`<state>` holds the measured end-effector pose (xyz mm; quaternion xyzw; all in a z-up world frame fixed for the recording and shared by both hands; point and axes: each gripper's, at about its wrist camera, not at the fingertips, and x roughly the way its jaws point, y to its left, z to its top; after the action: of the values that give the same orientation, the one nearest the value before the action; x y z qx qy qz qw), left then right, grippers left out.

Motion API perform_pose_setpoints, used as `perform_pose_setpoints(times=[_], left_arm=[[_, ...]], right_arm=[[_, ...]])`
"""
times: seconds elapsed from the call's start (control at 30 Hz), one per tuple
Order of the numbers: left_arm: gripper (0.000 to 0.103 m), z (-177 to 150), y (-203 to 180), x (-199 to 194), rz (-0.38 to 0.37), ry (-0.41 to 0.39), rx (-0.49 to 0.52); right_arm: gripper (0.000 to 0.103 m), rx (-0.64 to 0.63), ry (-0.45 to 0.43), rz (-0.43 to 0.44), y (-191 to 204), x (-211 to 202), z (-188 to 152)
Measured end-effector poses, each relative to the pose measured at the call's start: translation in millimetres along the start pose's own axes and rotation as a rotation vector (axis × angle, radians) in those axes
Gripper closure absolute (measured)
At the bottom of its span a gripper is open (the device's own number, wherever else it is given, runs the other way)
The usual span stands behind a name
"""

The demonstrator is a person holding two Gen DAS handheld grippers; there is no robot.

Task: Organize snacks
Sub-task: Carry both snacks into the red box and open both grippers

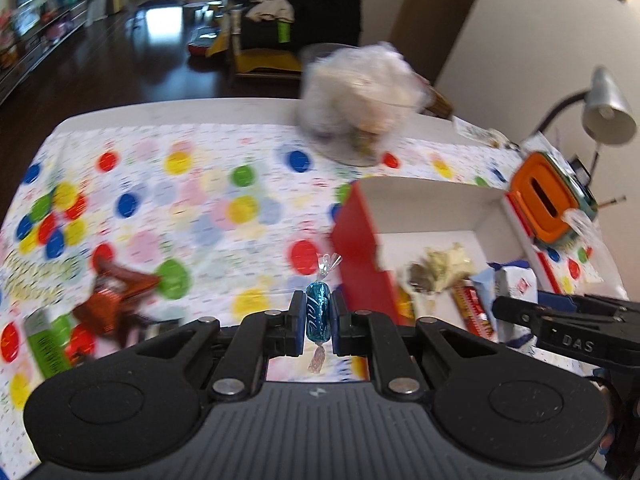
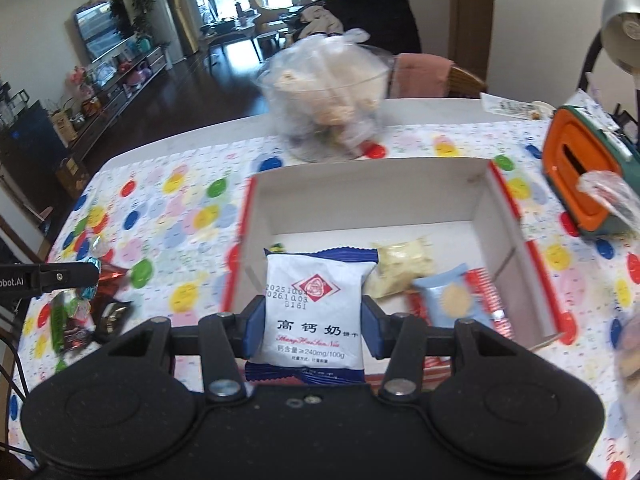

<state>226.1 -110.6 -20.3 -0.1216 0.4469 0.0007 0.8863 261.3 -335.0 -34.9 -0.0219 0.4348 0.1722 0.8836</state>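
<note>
My left gripper (image 1: pixel 318 314) is shut on a small blue-wrapped candy (image 1: pixel 318 316), held above the tablecloth just left of the red-and-white box (image 1: pixel 356 248). My right gripper (image 2: pixel 314 320) is shut on a white-and-blue biscuit packet (image 2: pixel 314 308), held over the near edge of the box (image 2: pixel 360 200). Inside the box lie a pale yellow packet (image 2: pixel 402 270), a light blue packet (image 2: pixel 452 300) and a red wrapper (image 2: pixel 486 294). Loose snacks lie on the cloth to the left: a red-brown wrapper (image 1: pixel 116 300) and a green packet (image 1: pixel 46 340).
A clear plastic bag of snacks in a bowl (image 2: pixel 332 100) stands behind the box. An orange-and-green container (image 2: pixel 580 172) sits at the right, with a desk lamp (image 1: pixel 606 108) behind it. The table's far edge (image 1: pixel 180 106) drops to a dark floor.
</note>
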Motion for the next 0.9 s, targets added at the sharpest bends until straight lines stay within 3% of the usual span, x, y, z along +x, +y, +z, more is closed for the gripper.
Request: perform_pose_setpoints(times=[0.23, 0.5, 0.9], left_arm=[[0.091, 7.4, -58.6, 29.4, -0.024, 0.035, 0.086], [0.091, 18.3, -96.4, 68.4, -0.032, 0.088, 0.119], [0.091, 24.9, -122.8, 132.7, 0.039, 0.199, 0.164]], right_arm=[[0.056, 0.027, 0.012, -0.038, -46.6, 6.3, 5.9], [0.056, 0.041, 0.047, -0.075, -85.5, 26.5, 10.3], [0.056, -0.021, 0.134, -0.088, -95.0, 74.7, 14.4]])
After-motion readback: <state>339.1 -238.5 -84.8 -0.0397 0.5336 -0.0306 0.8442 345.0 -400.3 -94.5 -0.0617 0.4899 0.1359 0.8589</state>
